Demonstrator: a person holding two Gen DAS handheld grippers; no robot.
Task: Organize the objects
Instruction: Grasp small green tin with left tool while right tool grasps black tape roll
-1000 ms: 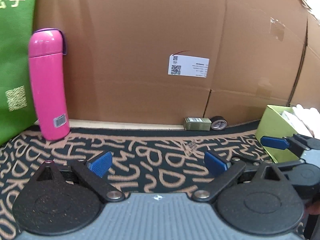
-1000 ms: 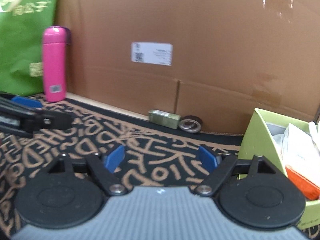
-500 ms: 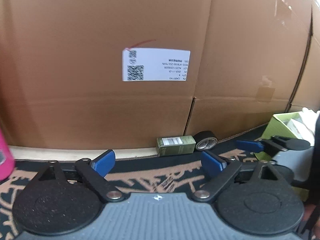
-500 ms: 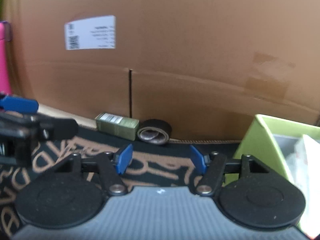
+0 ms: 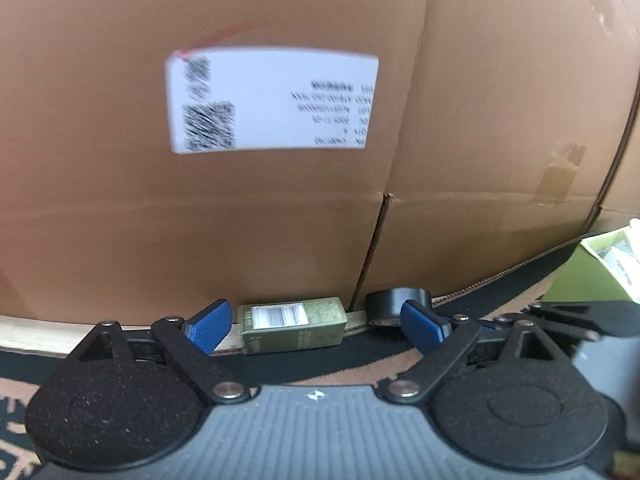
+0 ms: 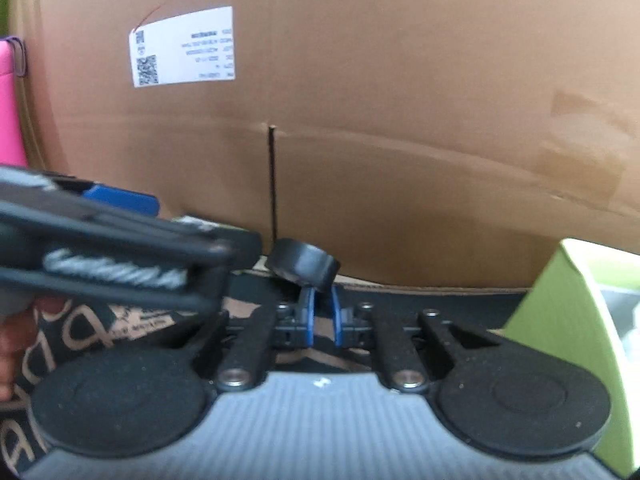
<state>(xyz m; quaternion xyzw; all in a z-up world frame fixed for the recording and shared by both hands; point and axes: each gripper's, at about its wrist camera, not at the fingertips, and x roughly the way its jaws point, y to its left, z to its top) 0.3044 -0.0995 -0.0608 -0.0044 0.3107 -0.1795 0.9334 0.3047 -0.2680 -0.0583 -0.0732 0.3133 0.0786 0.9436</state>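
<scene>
A small olive-green box [image 5: 292, 326] lies at the foot of the cardboard wall. It sits between the blue pads of my left gripper [image 5: 316, 326], which is open and not pressing on it. Just right of the box is a black tape roll [image 5: 396, 304], partly hidden by the right pad. In the right wrist view the black tape roll [image 6: 304, 266] is tilted, and my right gripper [image 6: 322, 312] is shut on its lower rim. The left gripper's fingers [image 6: 120, 200] cross the left of that view.
A large cardboard box [image 5: 280, 220] with a white label [image 5: 272, 100] fills the background. A lime-green open box [image 6: 560, 320] holding papers stands at the right. A pink bottle [image 6: 8, 100] shows at the far left. A black mat [image 6: 80, 340] with tan lettering covers the surface.
Both grippers have moved in towards the cardboard wall. The right gripper has closed on the tape roll's rim. The left gripper now straddles the olive box.
</scene>
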